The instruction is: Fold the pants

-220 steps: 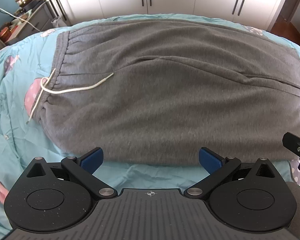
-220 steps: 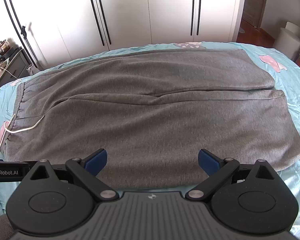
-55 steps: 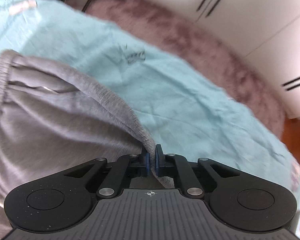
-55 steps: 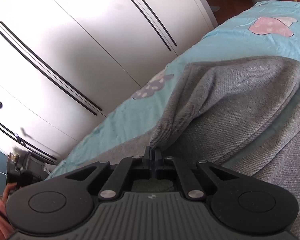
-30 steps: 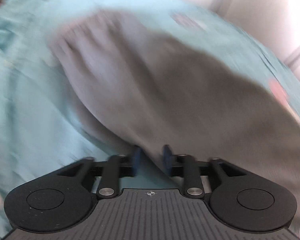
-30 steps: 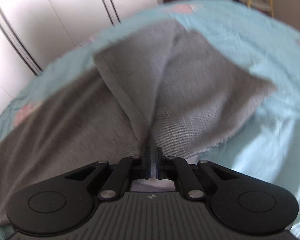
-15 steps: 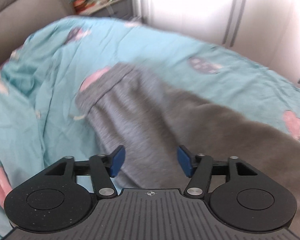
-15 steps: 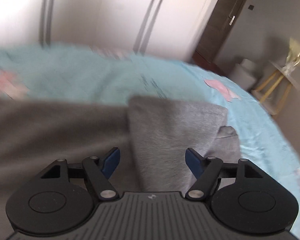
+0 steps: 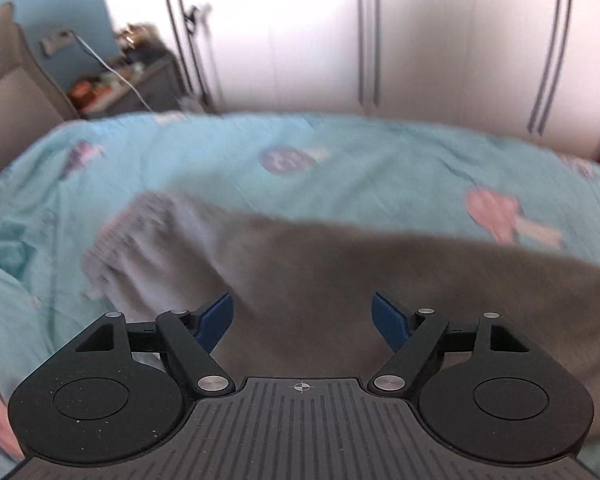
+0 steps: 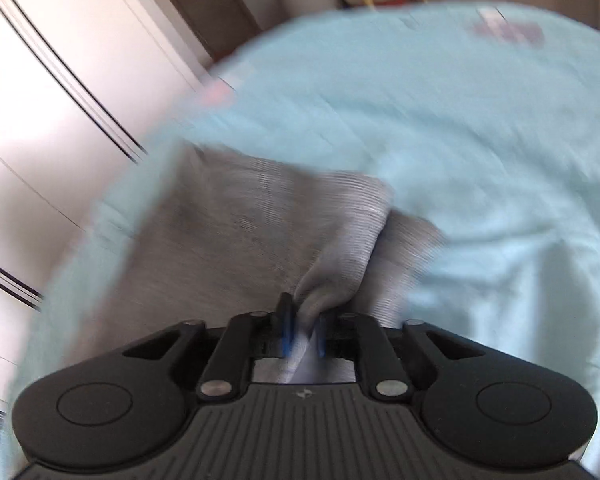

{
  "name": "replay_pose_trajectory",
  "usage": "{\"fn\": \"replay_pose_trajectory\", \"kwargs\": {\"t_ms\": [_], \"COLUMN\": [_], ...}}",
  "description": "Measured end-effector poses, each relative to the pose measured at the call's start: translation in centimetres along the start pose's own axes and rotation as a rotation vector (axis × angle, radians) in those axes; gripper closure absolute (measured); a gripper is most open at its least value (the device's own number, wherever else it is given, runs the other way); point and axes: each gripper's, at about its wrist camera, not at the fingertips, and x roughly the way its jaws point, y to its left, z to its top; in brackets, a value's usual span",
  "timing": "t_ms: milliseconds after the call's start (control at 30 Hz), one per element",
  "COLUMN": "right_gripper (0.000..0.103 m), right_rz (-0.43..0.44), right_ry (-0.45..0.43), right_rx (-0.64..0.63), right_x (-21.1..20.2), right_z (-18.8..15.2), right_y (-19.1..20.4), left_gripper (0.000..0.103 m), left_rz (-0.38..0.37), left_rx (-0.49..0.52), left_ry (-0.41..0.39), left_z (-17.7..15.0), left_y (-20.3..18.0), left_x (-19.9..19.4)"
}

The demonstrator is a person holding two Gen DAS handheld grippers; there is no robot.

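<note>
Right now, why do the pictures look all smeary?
Left wrist view: the grey pants and the blue bedcover are smeared by motion, and the white wardrobe glares. Right wrist view: streakier still; only the right hand-held gripper pinching the cloth looks sharp.

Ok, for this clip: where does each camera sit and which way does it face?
Left wrist: on the left hand-held gripper, angled down over the grey pants toward the wardrobe; open jaws, nothing between them.
Right wrist: on the right hand-held gripper, angled down at the pants' end; jaws pinching a bunch of fabric.
Shared: pants, turquoise bedspread, wardrobe. No hand shows.
</note>
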Motion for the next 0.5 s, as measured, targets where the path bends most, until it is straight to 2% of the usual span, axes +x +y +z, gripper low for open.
{"fn": "replay_pose_trajectory", "kwargs": {"t_ms": [33, 100, 167, 233, 300, 367, 467, 500], "right_gripper": [0.090, 0.066, 0.055, 0.055, 0.055, 0.055, 0.056, 0.067], "right_rz": [0.015, 0.019, 0.040, 0.091, 0.096, 0.094, 0.115, 0.107], "right_ry": [-0.016, -0.057, -0.073, -0.026, 0.011, 0.013, 0.000, 0.007], "right_rx": [0.010, 0.024, 0.045, 0.093, 0.113, 0.128, 0.147, 0.127], "right_x": [-0.3, -1.5, -1.9, -1.2, -0.7, -1.2, -1.8, -1.5], "right_z": [-0.1, -0.3, 0.0, 0.6, 0.5, 0.4, 0.0, 0.0], "right_y": [-0.4, -0.6, -1.1, -1.6, -1.8, -2.2, -2.9, -2.7], "left_gripper": [0.021, 0.021, 0.020, 0.020, 0.020, 0.020, 0.020, 0.020], "left_rz": [-0.018, -0.024, -0.039, -0.062, -0.072, -0.065, -0.100, -0.111], "left_rx": [0.015, 0.041, 0.050, 0.061, 0.082, 0.097, 0.121, 0.127], "left_ry": [0.005, 0.014, 0.026, 0.069, 0.091, 0.093, 0.119, 0.136], "left_z": [-0.5, -1.3, -2.3, -3.1, -3.8, -4.5, -5.0, -5.1], "left_y": [-0.7, -1.7, -2.2, -2.6, -3.1, -3.4, -4.2, -4.6], "left_x": [-0.1, -0.4, -0.5, 0.0, 0.0, 0.2, 1.1, 1.8]}}
